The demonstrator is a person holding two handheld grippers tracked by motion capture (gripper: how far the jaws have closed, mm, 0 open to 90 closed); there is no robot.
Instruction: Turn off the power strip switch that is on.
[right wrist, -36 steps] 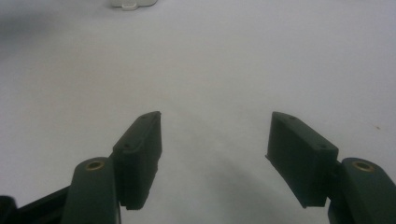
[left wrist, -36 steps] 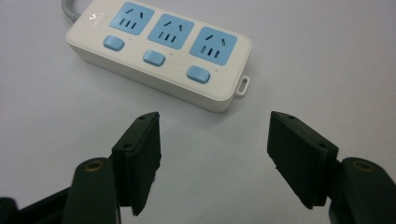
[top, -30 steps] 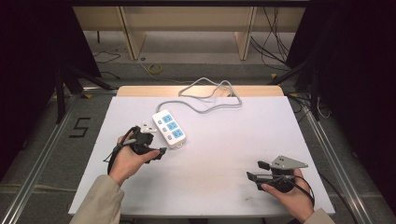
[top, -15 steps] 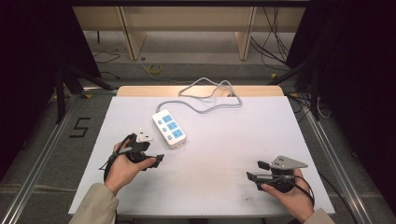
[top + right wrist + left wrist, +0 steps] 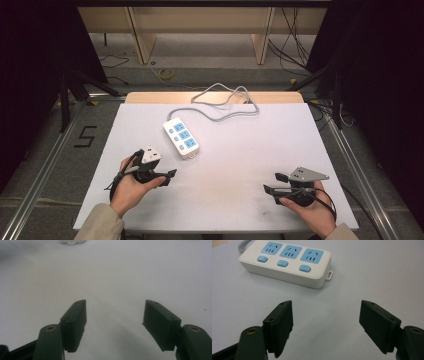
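A white power strip (image 5: 181, 138) with three blue sockets and three blue buttons lies on the white table (image 5: 240, 150), left of centre; its grey cable (image 5: 225, 102) loops toward the far edge. In the left gripper view the power strip (image 5: 287, 262) lies just beyond the jaws. My left gripper (image 5: 167, 177) is held low at the near left, open, nothing between its jaws (image 5: 325, 325). My right gripper (image 5: 272, 185) rests at the near right, open and empty (image 5: 115, 322), pointing left across bare tabletop.
The strip's end tab (image 5: 73, 242) peeks in at the top of the right gripper view. Beyond the table's far edge stand wooden shelf legs (image 5: 140, 35) and loose cables (image 5: 300, 45) on the floor. Metal rails (image 5: 45, 165) run along both sides.
My left gripper has drawn back from the power strip toward the near edge and turned to point right. The right gripper has stayed in place.
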